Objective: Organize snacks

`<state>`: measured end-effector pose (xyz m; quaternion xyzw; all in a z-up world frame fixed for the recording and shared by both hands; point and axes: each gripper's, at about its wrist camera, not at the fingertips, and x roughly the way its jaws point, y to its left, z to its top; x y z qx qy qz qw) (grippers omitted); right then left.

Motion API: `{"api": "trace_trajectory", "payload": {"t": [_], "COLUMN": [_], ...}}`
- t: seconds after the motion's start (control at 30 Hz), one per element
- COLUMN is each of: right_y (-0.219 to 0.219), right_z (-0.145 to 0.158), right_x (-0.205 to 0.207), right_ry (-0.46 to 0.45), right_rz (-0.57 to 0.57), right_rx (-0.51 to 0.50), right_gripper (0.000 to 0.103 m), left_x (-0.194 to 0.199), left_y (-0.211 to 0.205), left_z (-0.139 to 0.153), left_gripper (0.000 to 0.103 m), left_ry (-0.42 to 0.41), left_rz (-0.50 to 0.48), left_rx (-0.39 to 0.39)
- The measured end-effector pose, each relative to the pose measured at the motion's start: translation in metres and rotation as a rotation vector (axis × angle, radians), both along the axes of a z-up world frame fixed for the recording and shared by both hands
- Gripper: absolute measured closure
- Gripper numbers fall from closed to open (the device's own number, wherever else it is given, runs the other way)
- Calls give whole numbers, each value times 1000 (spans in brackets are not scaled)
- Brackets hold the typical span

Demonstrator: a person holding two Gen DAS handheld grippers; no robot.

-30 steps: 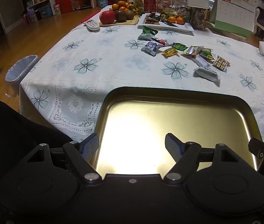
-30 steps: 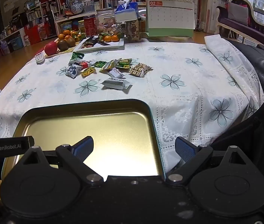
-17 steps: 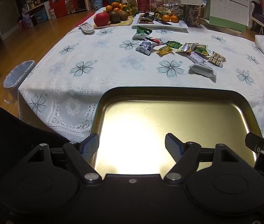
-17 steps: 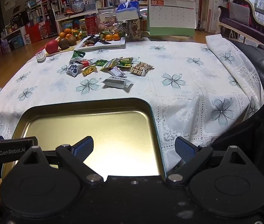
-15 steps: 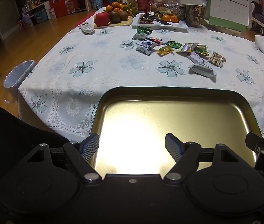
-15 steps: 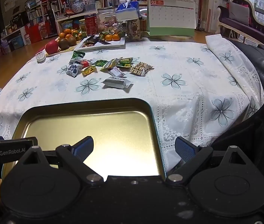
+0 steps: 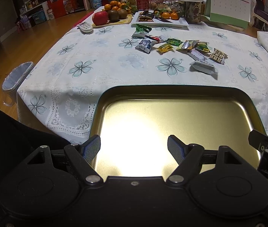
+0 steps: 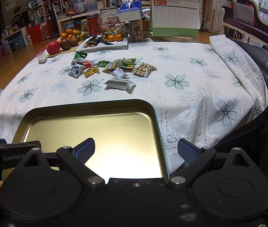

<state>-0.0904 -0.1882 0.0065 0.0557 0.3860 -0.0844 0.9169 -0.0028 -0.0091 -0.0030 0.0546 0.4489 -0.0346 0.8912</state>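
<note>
My left gripper (image 7: 134, 148): fingers spread wide, nothing between them; it hangs over the near part of the tin, close to its left rim
My right gripper (image 8: 136, 152): also spread wide and gripping nothing; its left finger is over the tin, its right finger past the tin's right rim, over the tablecloth (image 8: 200, 87)
Tin (image 7: 171, 89): a shallow gold tray with rounded corners at the near edge of the table; nothing in it, only a bright glare on its floor; it sits under both of my tools
What has changed: very little; over the last second my view has crept a touch nearer and the tin sits slightly lower in the left camera; neither tool has closed; so I judge the sorting has not started, and I am only lining up
Nearest snack: a white wrapped bar (image 8: 120, 83) just beyond the tin's far rim, apart from it; I judge it the easiest first pick for my right gripper
Other snacks (image 7: 179, 45): a loose row of small packets farther out, some touching or overlapping; green, yellow, blue-white and a patterned brown one (image 8: 144, 69)
Farther back: a white plate (image 8: 105, 46) with small oranges, a board with an apple (image 8: 53, 47) and dark fruit, jars, a calendar (image 8: 174, 17); I take none of that as mine to sort
</note>
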Motion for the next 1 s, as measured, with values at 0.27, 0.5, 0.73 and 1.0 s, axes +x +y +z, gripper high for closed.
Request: {"api": "trace_trajectory", "payload": {"t": [0.27, 0.5, 0.73, 1.0], "right_y": [0, 0, 1, 2], "right_z": [0, 0, 1, 1], "right_x": [0, 0, -1, -1], "right_ry": [0, 0, -1, 1], "right_rz": [1, 1, 2, 3], "right_rx": [3, 5, 5, 6], "right_gripper": [4, 4, 4, 4], "left_x": [0, 0, -1, -1], "left_y": [0, -1, -2, -3], "left_z": [0, 0, 0, 0], "left_gripper": [25, 25, 25, 25], "left_ry": [0, 0, 0, 0], "left_rz": [0, 1, -1, 1], "left_rx": [0, 1, 1, 1]}}
